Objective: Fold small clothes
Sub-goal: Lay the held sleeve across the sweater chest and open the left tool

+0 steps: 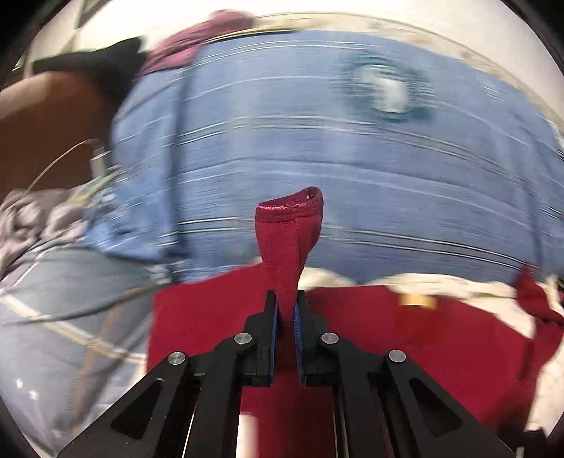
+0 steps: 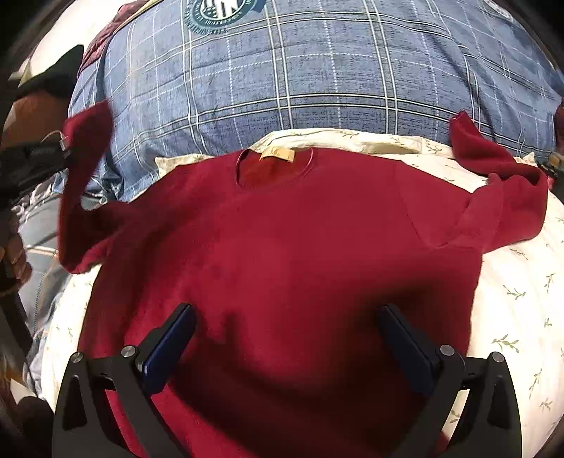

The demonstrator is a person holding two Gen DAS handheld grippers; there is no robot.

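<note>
A dark red long-sleeved top (image 2: 289,246) lies flat on a white floral sheet (image 2: 521,292), neck with a tan label (image 2: 276,155) at the far side. My left gripper (image 1: 287,303) is shut on the cuff of its left sleeve (image 1: 285,239) and holds it lifted; in the right wrist view that gripper (image 2: 65,153) shows at the far left with the raised sleeve (image 2: 88,141). My right gripper (image 2: 285,317) is open and empty above the top's lower body. The right sleeve (image 2: 500,183) lies bent on the sheet.
A blue plaid duvet (image 2: 317,77) with a round badge (image 2: 222,14) lies beyond the top. Grey patterned cloth (image 1: 53,282) and a brown surface (image 1: 46,123) are at the left. The left wrist view is motion-blurred.
</note>
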